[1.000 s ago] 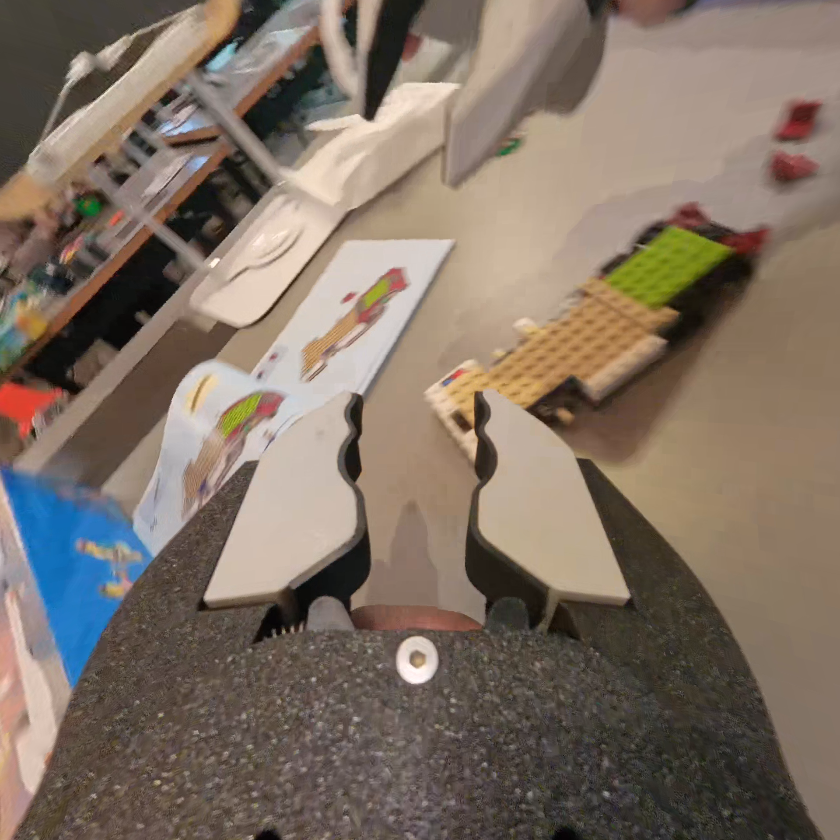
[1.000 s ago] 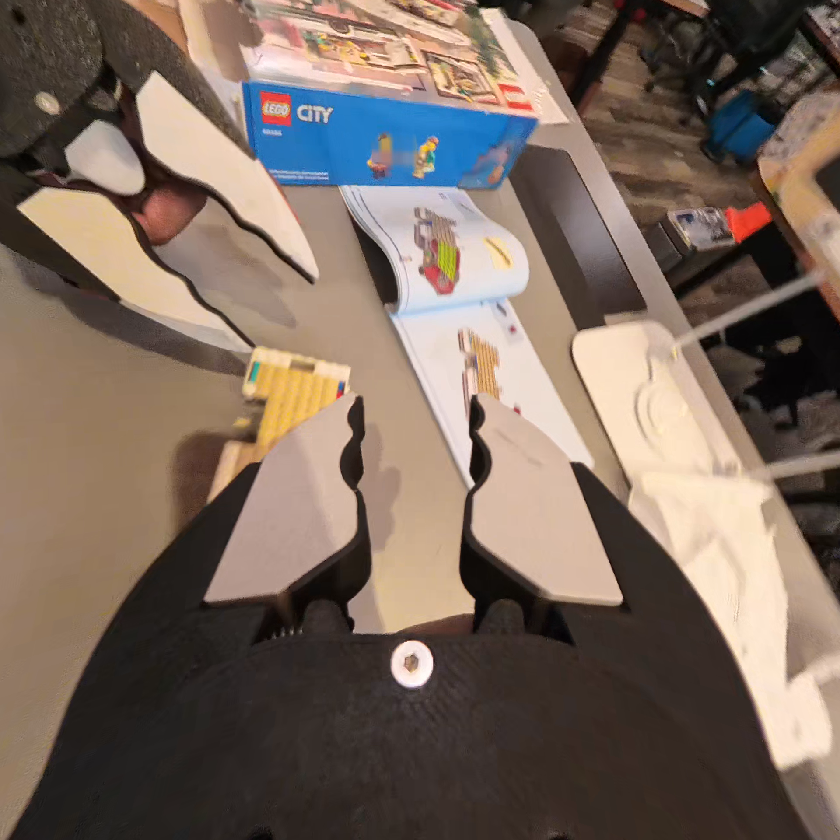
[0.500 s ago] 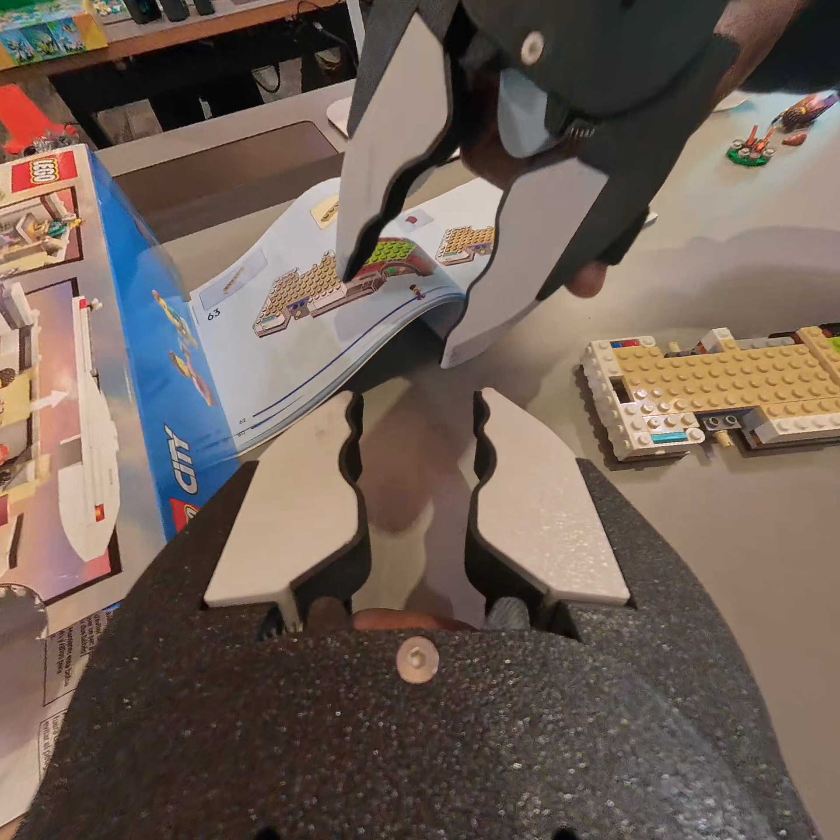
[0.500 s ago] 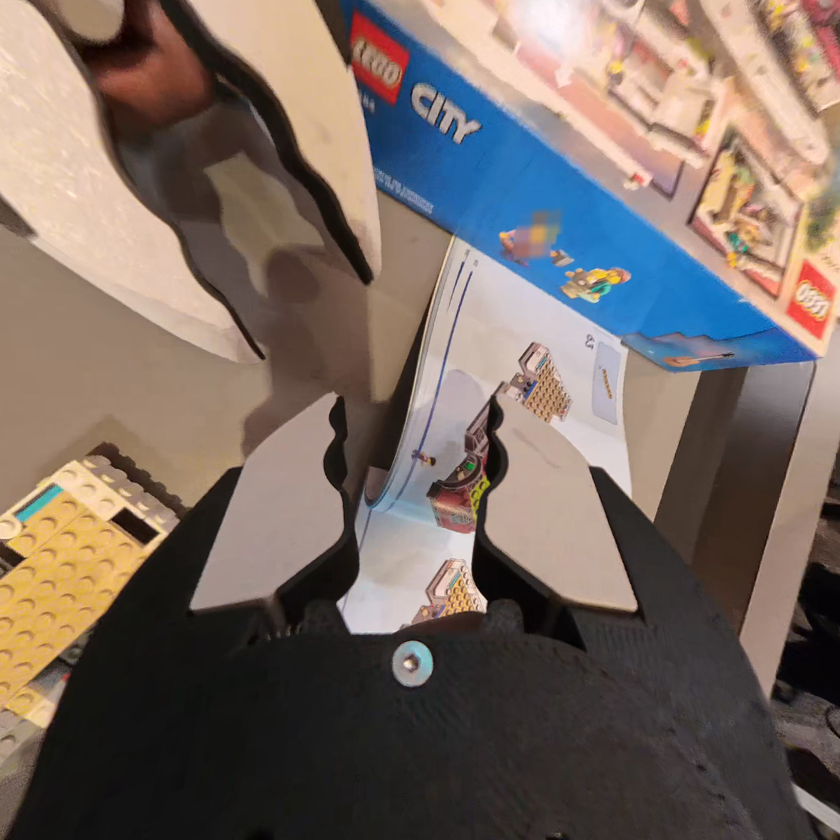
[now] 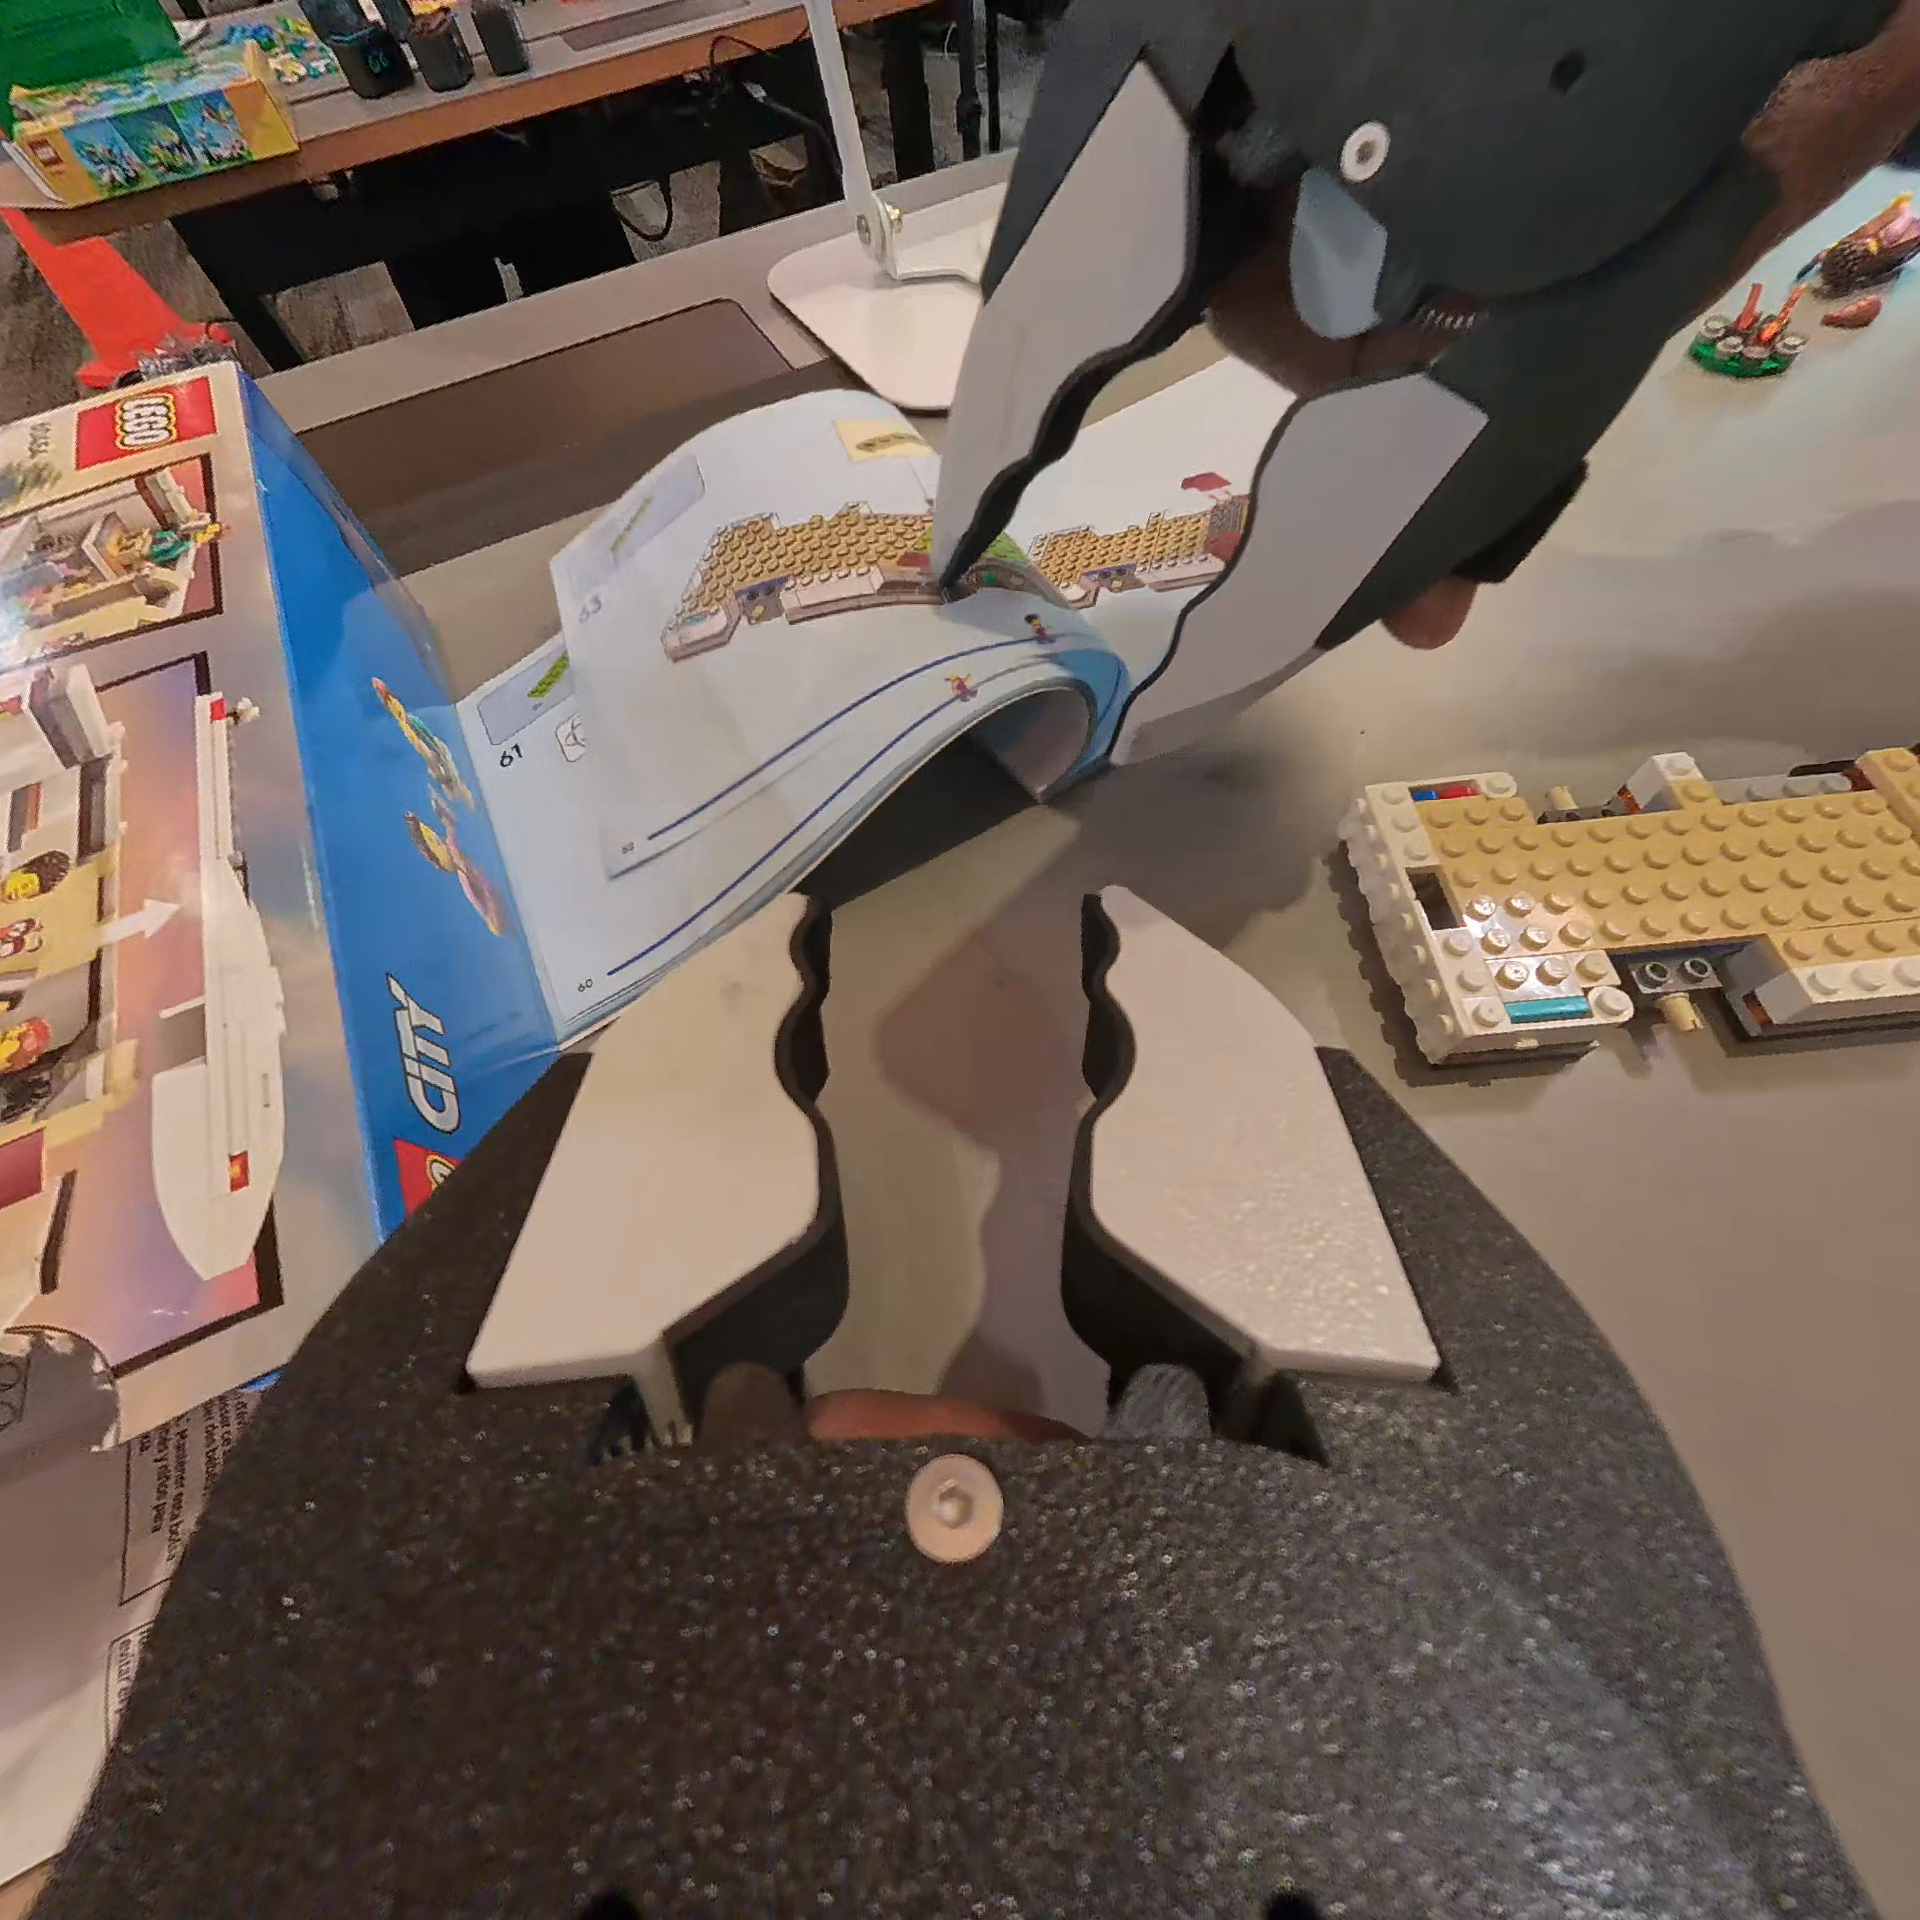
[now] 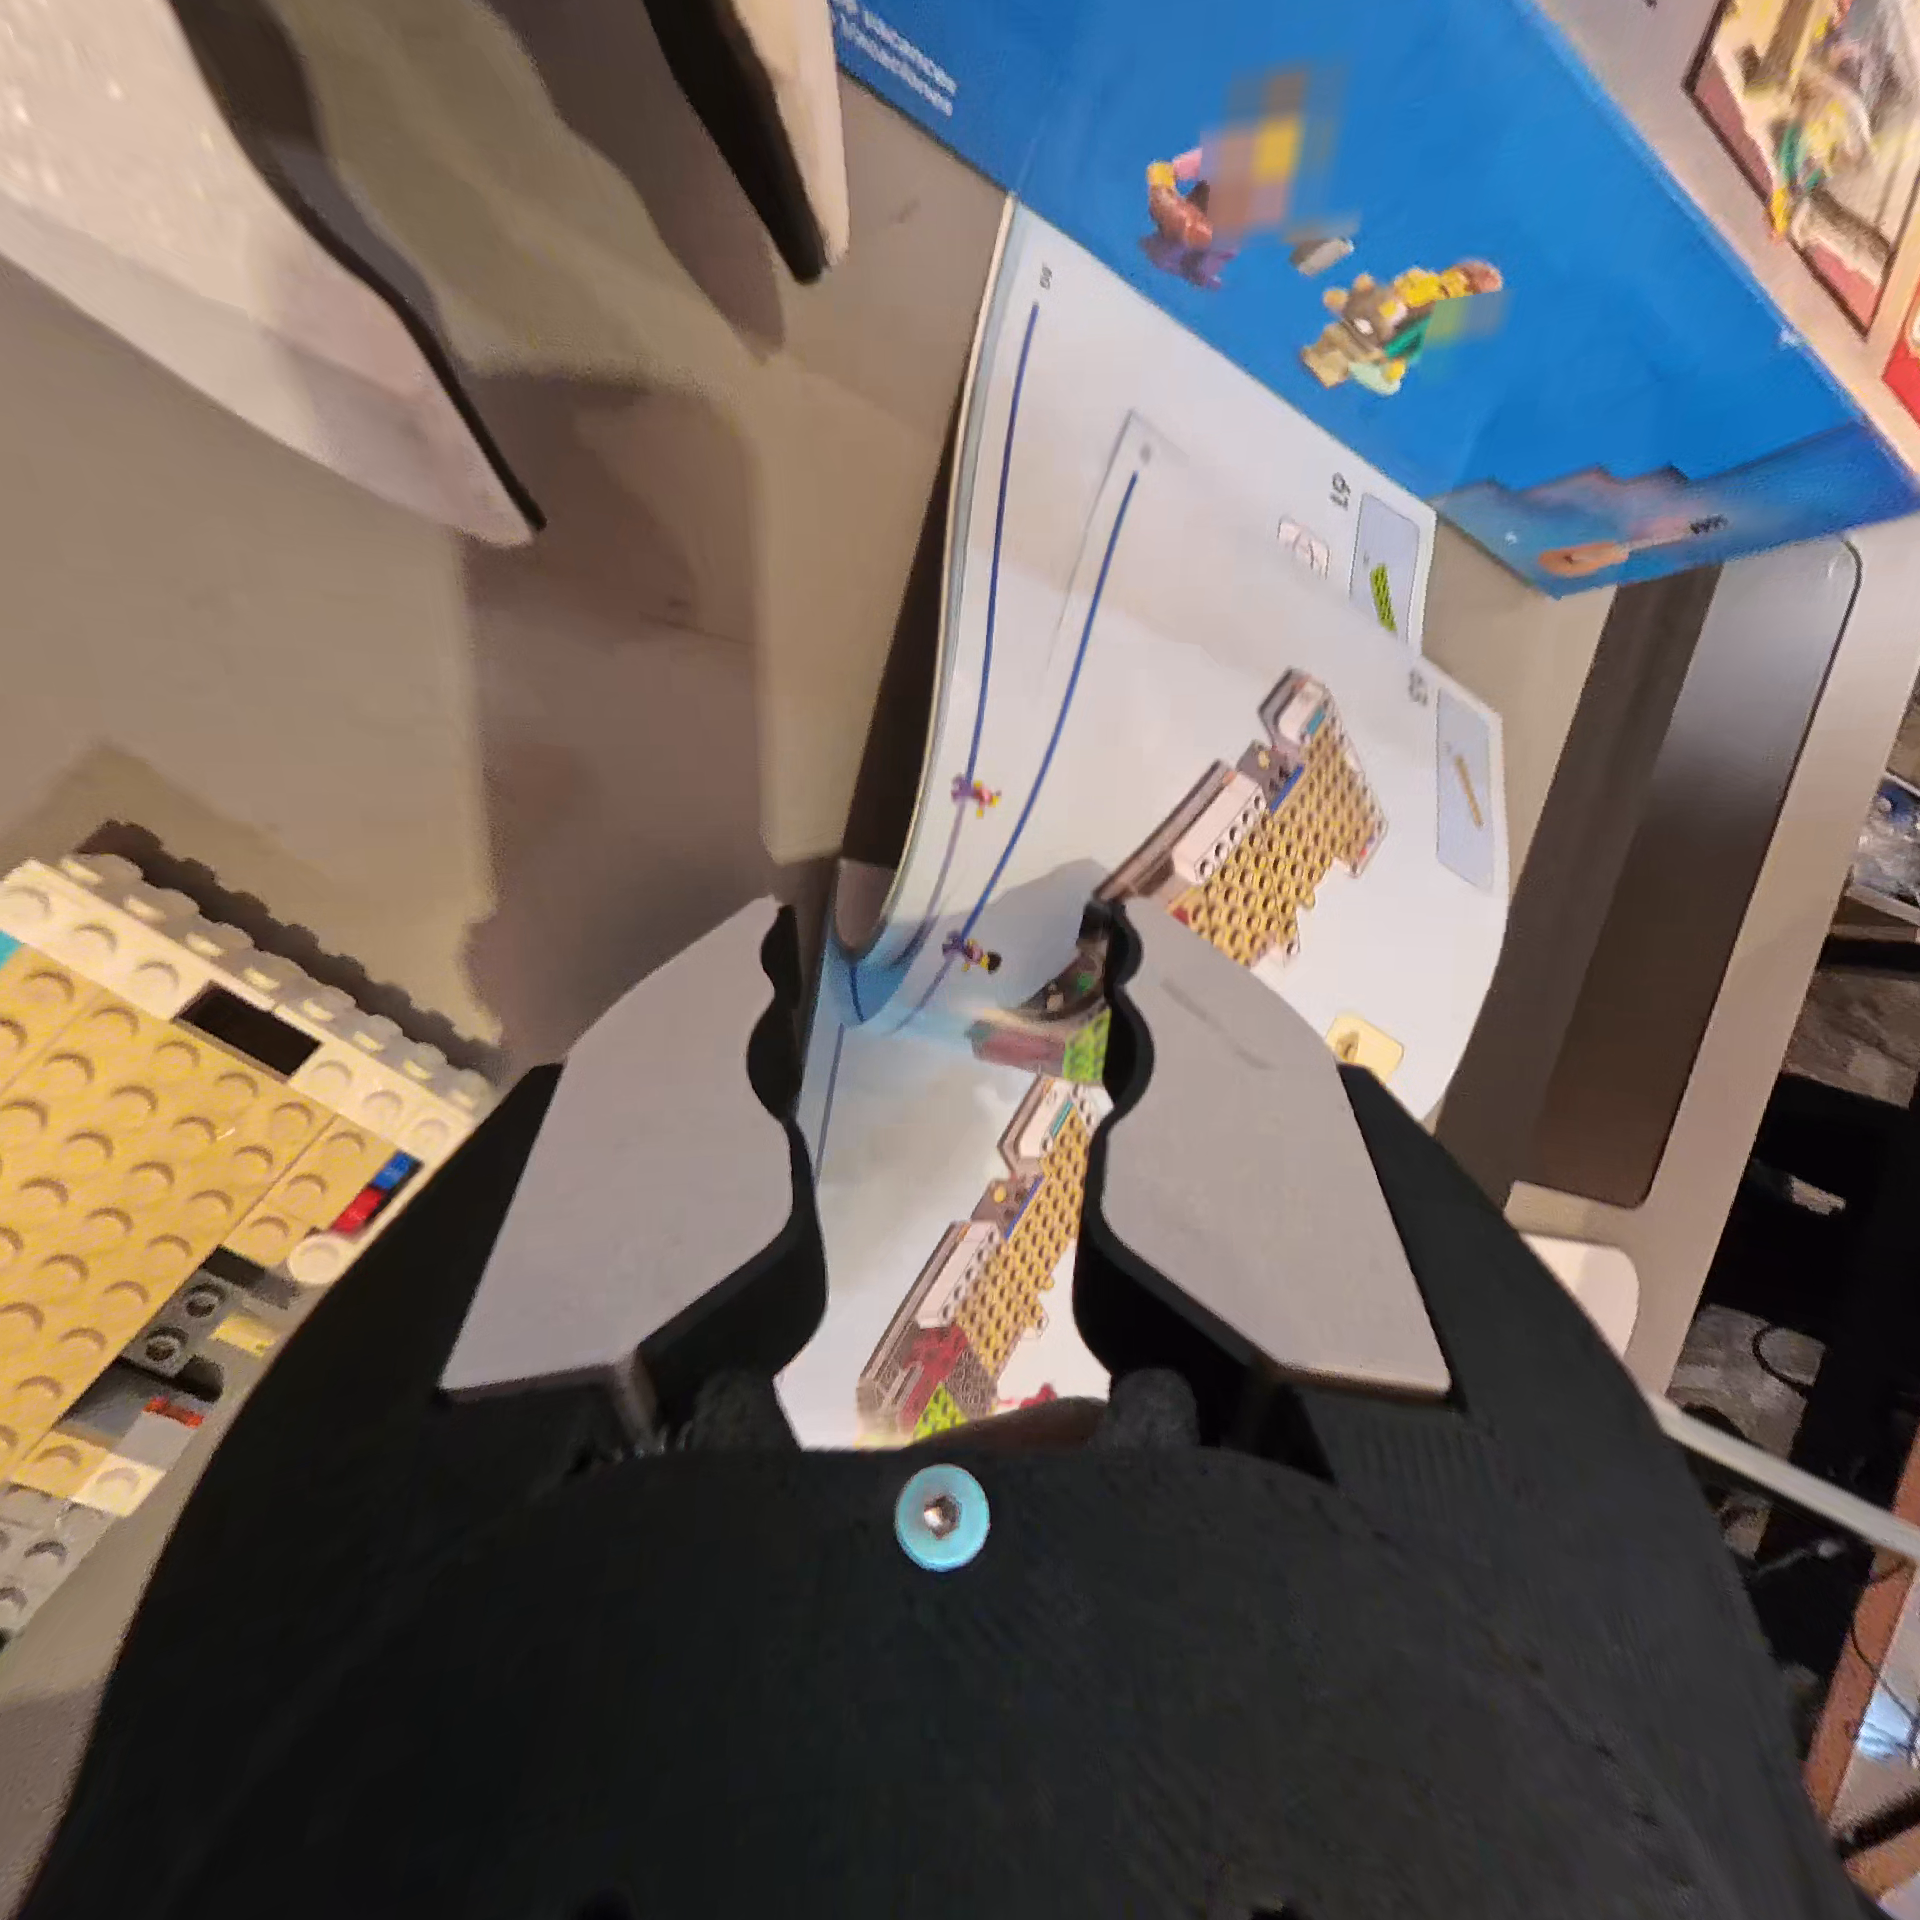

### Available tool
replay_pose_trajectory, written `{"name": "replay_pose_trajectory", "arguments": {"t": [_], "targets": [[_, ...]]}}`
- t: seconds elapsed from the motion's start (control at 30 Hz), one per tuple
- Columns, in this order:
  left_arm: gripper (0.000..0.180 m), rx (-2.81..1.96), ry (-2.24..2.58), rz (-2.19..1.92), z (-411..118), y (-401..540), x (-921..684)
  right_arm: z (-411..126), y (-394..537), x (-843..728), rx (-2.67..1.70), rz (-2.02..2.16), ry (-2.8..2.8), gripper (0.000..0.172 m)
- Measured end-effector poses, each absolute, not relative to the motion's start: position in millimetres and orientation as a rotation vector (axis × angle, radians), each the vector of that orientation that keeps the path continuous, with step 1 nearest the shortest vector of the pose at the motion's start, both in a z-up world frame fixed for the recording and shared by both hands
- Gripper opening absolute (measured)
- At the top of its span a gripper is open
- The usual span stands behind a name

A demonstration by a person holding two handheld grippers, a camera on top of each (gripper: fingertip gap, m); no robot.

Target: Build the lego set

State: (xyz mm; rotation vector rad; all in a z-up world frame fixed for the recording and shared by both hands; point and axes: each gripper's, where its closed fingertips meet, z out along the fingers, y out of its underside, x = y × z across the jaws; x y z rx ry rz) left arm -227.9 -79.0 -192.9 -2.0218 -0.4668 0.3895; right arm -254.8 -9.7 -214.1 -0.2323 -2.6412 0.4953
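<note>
Tabletop: right fingers (image 5: 1049, 665) straddle booklet (image 5: 831, 665) (open).

We see a glossy paper booklet (image 5: 831, 665), its pages curled, beside a shiny printed cardboard box (image 5: 343, 727). The studded brick model (image 5: 1621, 904) looks like hard smooth plastic. The bench (image 5: 1558, 1247) top is matt grey.
</note>
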Motion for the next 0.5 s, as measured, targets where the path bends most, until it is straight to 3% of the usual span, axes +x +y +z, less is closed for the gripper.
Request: {"name": "replay_pose_trajectory", "arguments": {"t": [0.3,0.5], "targets": [[0.047,-2.037,-0.447,0.407,-194,-77,-227,-217,22,-234,-0.401,0.506,-2.587,0.052],[0.047,-2.042,-0.438,0.421,-195,-76,-227,-192,-15,-245,-0.184,0.665,-2.532,0.058]]}}
